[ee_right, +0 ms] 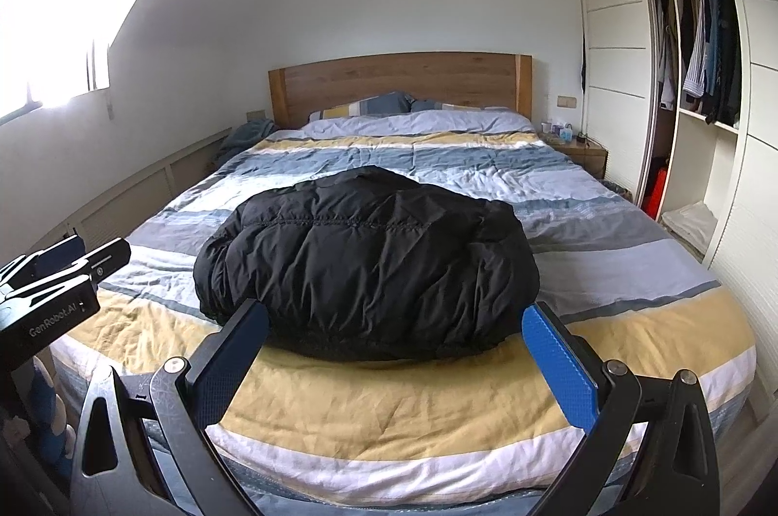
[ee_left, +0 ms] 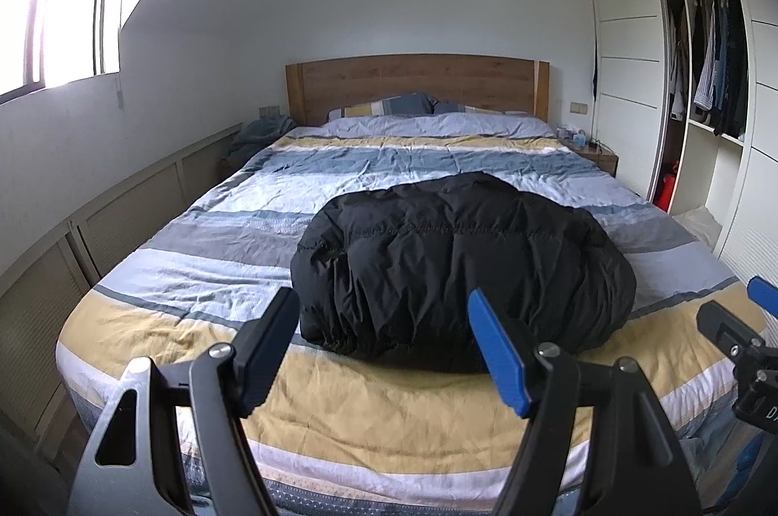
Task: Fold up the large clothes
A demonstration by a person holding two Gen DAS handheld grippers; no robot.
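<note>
A black puffy jacket (ee_left: 457, 268) lies bundled in a folded heap on the striped bed (ee_left: 194, 321), near its foot. It also shows in the right wrist view (ee_right: 364, 258). My left gripper (ee_left: 384, 307) is open and empty, held above the foot of the bed just short of the jacket. My right gripper (ee_right: 396, 316) is open and empty, also just short of the jacket's near edge. Each gripper shows at the edge of the other's view: the right gripper (ee_left: 744, 321) and the left gripper (ee_right: 63, 268).
The bed has a wooden headboard (ee_left: 418, 83) and pillows (ee_left: 389, 105). An open wardrobe (ee_left: 705, 78) with hanging clothes stands at the right. A nightstand (ee_left: 595, 153) is beside the bed. A low cabinet (ee_left: 121, 214) and a window (ee_left: 63, 5) are at the left.
</note>
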